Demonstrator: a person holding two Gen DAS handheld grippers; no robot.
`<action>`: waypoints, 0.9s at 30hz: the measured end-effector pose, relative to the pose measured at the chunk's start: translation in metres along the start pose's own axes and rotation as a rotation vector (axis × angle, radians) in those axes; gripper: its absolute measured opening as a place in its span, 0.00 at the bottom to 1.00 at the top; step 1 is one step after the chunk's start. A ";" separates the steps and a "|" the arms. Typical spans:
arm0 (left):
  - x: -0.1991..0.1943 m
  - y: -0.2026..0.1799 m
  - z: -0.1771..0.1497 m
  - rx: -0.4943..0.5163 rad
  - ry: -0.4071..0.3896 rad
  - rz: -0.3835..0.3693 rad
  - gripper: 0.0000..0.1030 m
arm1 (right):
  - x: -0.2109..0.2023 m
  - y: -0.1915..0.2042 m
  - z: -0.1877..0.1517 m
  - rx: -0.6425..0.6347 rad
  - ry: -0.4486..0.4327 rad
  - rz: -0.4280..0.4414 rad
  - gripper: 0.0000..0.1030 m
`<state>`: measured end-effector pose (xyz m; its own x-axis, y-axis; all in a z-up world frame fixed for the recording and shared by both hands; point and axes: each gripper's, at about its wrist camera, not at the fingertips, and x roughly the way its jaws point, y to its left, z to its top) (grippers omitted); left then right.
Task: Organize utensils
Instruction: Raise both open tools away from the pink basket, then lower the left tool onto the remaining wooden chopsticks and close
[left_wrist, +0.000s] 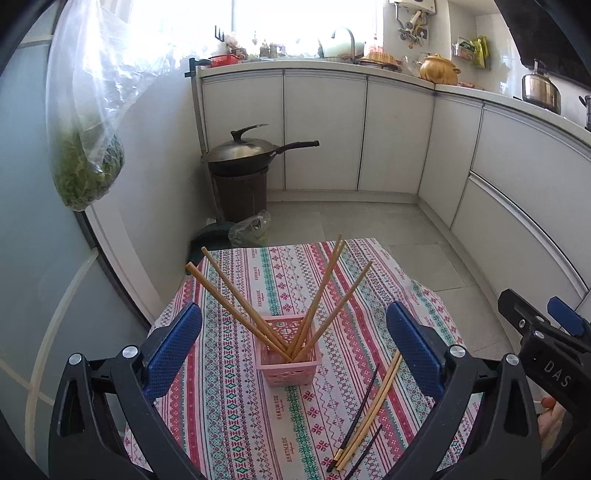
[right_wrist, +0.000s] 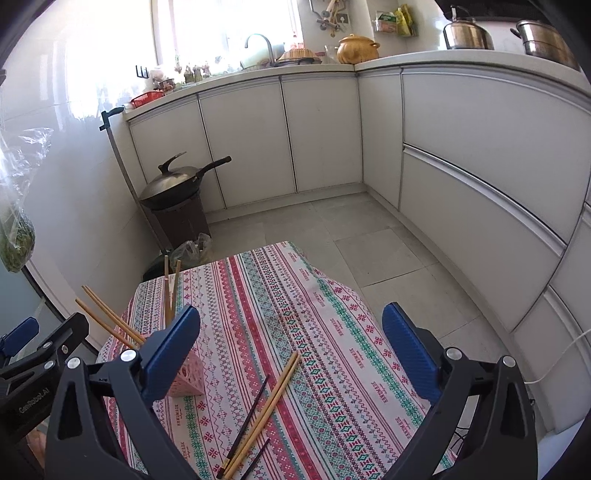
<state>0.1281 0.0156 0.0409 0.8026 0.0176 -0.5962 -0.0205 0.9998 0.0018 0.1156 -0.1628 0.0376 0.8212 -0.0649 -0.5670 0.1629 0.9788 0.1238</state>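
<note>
The right gripper (right_wrist: 291, 339), black with blue pads, has its jaws spread as wide as they go and holds nothing. The left gripper (left_wrist: 295, 339) looks the same: wide open and empty.

Below the right gripper, on the striped red, green and white tablecloth (right_wrist: 332, 332), lie the loose sticks: a pair of pale wooden chopsticks (right_wrist: 266, 410) side by side, touching each other, and two thin black chopsticks (right_wrist: 247, 417) that cross close beside them. They are all bunched together. That could go wrong. If the jaws close on the pile, they might grab a black stick with the pale ones, or pinch just one and flick the others off the cloth onto the floor.

The small pink plastic basket with holes (left_wrist: 290, 350) stands near the sticks, toward the left gripper. Five or so long wooden chopsticks (left_wrist: 321, 295) already stand in it, leaning out like a fan. The basket looks light. A bump from a gripper or a new stick could tip it over or knock the leaning ones out. Those leaning sticks also stand in the way of dropping more in from above.

The two grippers are close, so they could bump.

Farther off are white cupboards (right_wrist: 325, 129), a black wok with a lid (right_wrist: 177, 184) on a brown bin, and a hanging clear bag of green leaves (left_wrist: 88, 147).
</note>
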 end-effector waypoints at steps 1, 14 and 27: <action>0.003 -0.004 -0.001 0.012 0.012 -0.011 0.93 | 0.002 -0.005 -0.001 0.009 0.010 -0.003 0.93; 0.072 -0.085 -0.017 0.125 0.262 -0.259 0.93 | 0.023 -0.125 -0.020 0.337 0.145 -0.071 0.93; 0.235 -0.129 -0.056 0.204 0.642 -0.232 0.79 | 0.070 -0.158 -0.038 0.508 0.347 0.029 0.93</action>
<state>0.2854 -0.1097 -0.1446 0.2620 -0.1433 -0.9544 0.2709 0.9601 -0.0697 0.1263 -0.3146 -0.0528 0.6174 0.1104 -0.7788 0.4538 0.7588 0.4673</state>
